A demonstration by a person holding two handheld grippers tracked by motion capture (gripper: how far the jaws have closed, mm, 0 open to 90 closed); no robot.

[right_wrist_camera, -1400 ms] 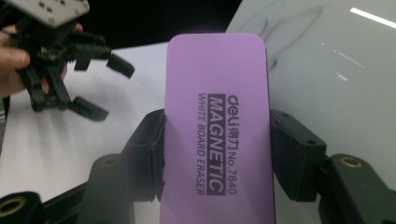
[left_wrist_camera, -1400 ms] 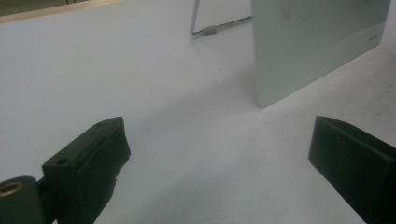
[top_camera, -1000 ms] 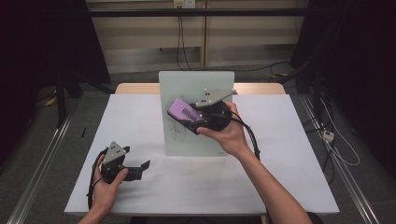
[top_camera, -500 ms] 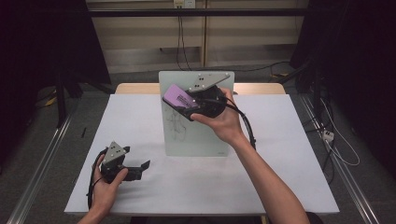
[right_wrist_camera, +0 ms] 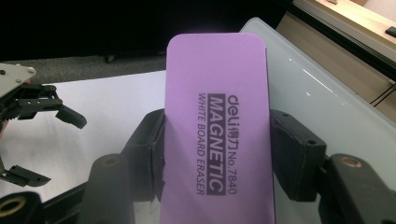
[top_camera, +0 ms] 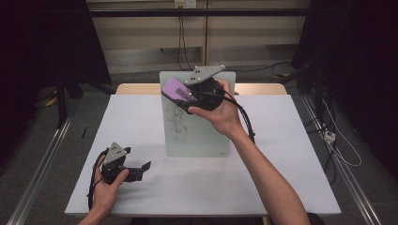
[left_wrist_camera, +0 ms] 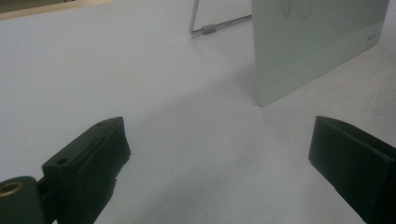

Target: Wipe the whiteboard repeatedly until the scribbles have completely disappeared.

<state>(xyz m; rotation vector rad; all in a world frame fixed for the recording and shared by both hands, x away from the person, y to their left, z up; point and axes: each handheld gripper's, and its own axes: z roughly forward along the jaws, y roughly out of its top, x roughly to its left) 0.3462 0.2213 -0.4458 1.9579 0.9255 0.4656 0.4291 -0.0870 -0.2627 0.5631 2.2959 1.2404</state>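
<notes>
1. Standing upright mid-table, the whiteboard (top_camera: 197, 126) could tip backward if wiped too hard.
2. Clamped in the right gripper (top_camera: 180, 99), the purple eraser (top_camera: 177, 91) sits at the whiteboard's top-left corner; scribbles below might stay.
3. Left gripper (top_camera: 143, 167), jaws apart, rests left of the whiteboard.

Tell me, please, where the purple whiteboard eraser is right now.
In the high view the purple eraser is clamped in the right gripper, held against the upper left part of the upright whiteboard at the table's far middle.
</notes>
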